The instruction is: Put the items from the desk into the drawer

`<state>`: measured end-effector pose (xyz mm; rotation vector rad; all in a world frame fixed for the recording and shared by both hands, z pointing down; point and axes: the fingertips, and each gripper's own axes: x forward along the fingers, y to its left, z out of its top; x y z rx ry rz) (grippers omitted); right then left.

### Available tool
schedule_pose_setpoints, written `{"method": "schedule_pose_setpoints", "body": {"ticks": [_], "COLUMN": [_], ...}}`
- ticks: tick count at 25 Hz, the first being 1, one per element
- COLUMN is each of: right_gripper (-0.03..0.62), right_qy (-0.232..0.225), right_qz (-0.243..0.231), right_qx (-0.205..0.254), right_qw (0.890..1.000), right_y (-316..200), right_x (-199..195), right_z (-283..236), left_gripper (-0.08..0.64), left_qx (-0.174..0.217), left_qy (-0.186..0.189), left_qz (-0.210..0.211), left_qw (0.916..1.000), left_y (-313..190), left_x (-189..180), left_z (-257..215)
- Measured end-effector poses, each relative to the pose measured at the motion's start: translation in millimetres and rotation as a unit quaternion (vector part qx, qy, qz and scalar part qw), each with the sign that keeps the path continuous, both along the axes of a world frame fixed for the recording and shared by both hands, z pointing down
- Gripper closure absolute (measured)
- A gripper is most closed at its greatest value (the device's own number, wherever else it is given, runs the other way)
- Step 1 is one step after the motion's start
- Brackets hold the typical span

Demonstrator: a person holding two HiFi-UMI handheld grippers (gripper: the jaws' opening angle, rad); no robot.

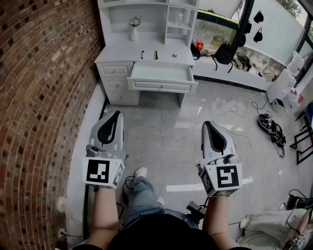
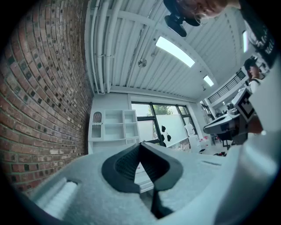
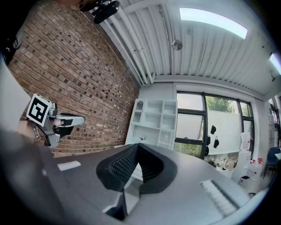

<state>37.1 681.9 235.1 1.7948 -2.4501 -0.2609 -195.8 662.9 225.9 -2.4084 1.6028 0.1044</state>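
The white desk [image 1: 122,52] stands far ahead against the brick wall, and its wide drawer [image 1: 161,73] is pulled open. On the desktop lie a thin black item [image 1: 142,54], a yellow and dark item [image 1: 155,55] and a small red item [image 1: 174,55]. My left gripper [image 1: 116,113] and right gripper [image 1: 207,123] are held side by side over the floor, well short of the desk, and point toward it. Both are shut with nothing in them. In the left gripper view the left gripper [image 2: 140,144] shows its tips together; the right gripper [image 3: 137,145] looks the same in its own view.
A white vase [image 1: 134,31] with flowers stands on the desk under the shelf unit [image 1: 146,14]. A brick wall [image 1: 44,97] runs along the left. A black backpack [image 1: 225,52] sits on the window ledge. Cables and dark shoes [image 1: 270,128] lie on the tiled floor at right.
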Motion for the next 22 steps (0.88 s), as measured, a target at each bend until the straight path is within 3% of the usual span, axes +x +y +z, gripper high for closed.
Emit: {"method": "schedule_pose_setpoints", "body": {"ticks": [8, 9, 11, 13, 16, 22], "right_gripper": [0.581, 0.581, 0.581, 0.581, 0.581, 0.581], "right_qy": [0.003, 0.003, 0.004, 0.004, 0.005, 0.012], "right_qz": [-0.002, -0.004, -0.005, -0.003, -0.005, -0.013], "right_qx": [-0.003, -0.004, -0.004, -0.006, -0.012, -0.019], "right_qw": [1.000, 1.000, 1.000, 1.000, 1.000, 1.000], "right_y": [1, 0, -2, -9, -22, -70], "right_x": [2, 2, 4, 6, 4, -7], "right_z": [-3, -3, 0, 4, 10, 15], "left_gripper": [0.560, 0.493, 0.191, 0.065, 0.017, 0.015], "left_qx": [-0.015, -0.020, -0.025, -0.022, -0.023, -0.050], "left_qy": [0.013, 0.014, 0.011, 0.011, 0.018, 0.026], "left_qz": [0.001, 0.004, 0.003, -0.004, -0.008, -0.011], "left_qw": [0.9998, 0.9997, 0.9996, 0.9997, 0.9995, 0.9984], "left_y": [-5, -7, -10, -16, -29, -79], "left_x": [1, 3, 5, 5, 3, -7], "left_z": [5, 7, 10, 11, 13, 27]}}
